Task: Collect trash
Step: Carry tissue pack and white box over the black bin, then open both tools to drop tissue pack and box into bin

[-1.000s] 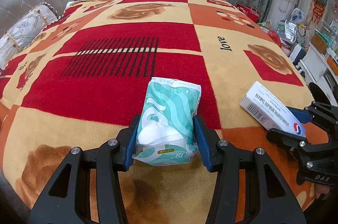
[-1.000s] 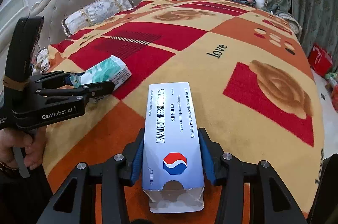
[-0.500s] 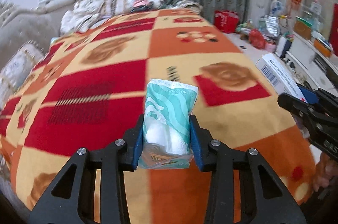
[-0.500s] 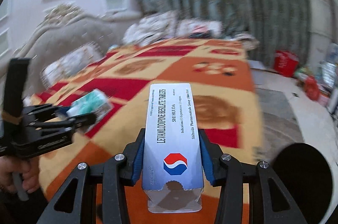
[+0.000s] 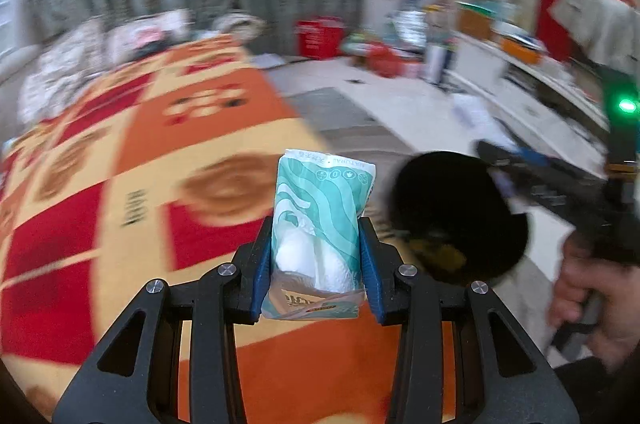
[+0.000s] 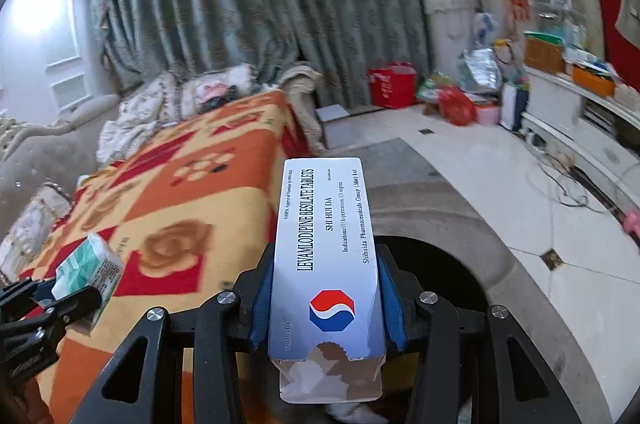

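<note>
Left gripper (image 5: pixel 316 260): jaws clamped on a teal-and-white tissue pack (image 5: pixel 322 224), blue pads pressed against both of its long sides. The pack stands on end between the pads, its open end toward the camera with white tissue showing, lifted clear of the bed. The same pack (image 6: pixel 90 266) shows at the left edge of the right wrist view, pinched in the black fingers above the blanket.

Right gripper (image 6: pixel 326 300): jaws clamped on a flat white tablet box (image 6: pixel 326 256) with a red-and-blue emblem and black lettering. The box lies lengthwise along the fingers, its torn-open flap nearest the camera, its far end projecting well past the fingertips. In the left wrist view this gripper appears blurred at the right edge, with the person's hand (image 5: pixel 592 300) around its handle.

Below and just beyond both grippers: a round black bin (image 5: pixel 460 216), dark inside, standing on the floor beside the bed; something yellowish lies at its bottom. The tablet box is held over the bin's rim (image 6: pixel 440 256).

Middle distance: a bed under an orange, red and yellow blanket (image 6: pixel 192 199) with rose motifs, and a pale tiled floor (image 6: pixel 500 183).

Far: pillows at the bed's end, grey-green curtains (image 6: pixel 240 11), a red container (image 6: pixel 390 83), and cluttered white shelving along the right wall.
</note>
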{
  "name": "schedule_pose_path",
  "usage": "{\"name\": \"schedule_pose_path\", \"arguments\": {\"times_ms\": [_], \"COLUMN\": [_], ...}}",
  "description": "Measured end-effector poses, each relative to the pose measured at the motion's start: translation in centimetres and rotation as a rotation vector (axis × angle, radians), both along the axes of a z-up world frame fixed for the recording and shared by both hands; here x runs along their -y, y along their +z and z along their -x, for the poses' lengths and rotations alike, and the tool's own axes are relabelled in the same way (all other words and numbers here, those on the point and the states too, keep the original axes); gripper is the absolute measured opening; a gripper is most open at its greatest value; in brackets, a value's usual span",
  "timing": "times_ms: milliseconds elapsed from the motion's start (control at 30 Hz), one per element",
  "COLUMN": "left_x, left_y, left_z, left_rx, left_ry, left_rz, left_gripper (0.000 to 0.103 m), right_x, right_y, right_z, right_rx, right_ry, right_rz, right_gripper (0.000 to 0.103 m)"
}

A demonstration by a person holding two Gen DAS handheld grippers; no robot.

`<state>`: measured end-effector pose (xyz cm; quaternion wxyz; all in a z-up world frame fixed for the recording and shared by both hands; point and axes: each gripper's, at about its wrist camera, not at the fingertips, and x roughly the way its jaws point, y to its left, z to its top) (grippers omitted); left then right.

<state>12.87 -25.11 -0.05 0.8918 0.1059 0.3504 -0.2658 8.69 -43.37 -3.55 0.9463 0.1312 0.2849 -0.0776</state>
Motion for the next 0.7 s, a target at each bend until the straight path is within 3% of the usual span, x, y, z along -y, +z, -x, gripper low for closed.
{"name": "schedule_pose_path", "arguments": {"times_ms": [200,367,433,500,567,700], "left_x": [7.0,10.1,10.3,10.4,10.1,7.6], "left_y": [-2.3,-3.9,-4.4,-4.7,-4.9,-4.0], "left_z": [-1.6,-3.2,-3.4,-3.8,-3.9,-3.8], "left_rx": [-0.106,-0.176,-0.191,-0.188,-0.178,-0.158], "left_ry": [-0.143,-0.159,-0.169,-0.15,-0.128,-0.085], "left_rz": [-0.001,0.017,0.015,-0.003,-0.008,0.022], "left_gripper": [0.037,0.04,0.05,0.056,0.058,0.059], "right_x": [3.7,5.2,5.2,5.6,6.0,6.1], "right_y": [-2.2,-3.2,-3.1,-3.3,-3.5,-3.2], "right_z": [-0.4,-0.7,-0.9,-1.2,-1.1,-1.0], "right_rx": [-0.098,-0.115,-0.112,-0.119,-0.115,-0.106], "right_ry": [-0.043,-0.052,-0.059,-0.081,-0.108,-0.147], "right_rz": [-0.025,-0.103,-0.105,-0.139,-0.175,-0.175], "right_gripper": [0.045,0.045,0.047,0.056,0.063,0.063]}}
